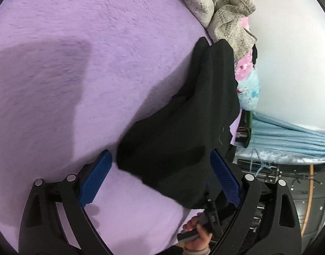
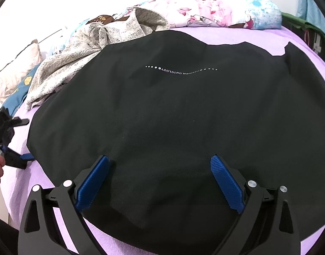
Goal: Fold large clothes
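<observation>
Black garment [image 2: 173,110] lies spread flat on the purple bed cover [image 2: 266,36], printed side up, probably laid out this way so a first fold can start. Right gripper [image 2: 160,176] hovers over its near hem, jaws wide, nothing clamped. Left gripper [image 1: 161,170] also released, straddling the garment's side edge without pinching, likely lining up a grasp. Grey speckled cloth [image 2: 83,42] and floral pillow [image 2: 221,10] sit beyond, pushed aside.

Purple blanket [image 2: 258,36] as landmark: grey speckled cloth [image 2: 81,44] crumpled on its far left part; floral pink-blue pillow [image 2: 221,12] along far edge; blue curtain [image 1: 289,138] beyond edge.
</observation>
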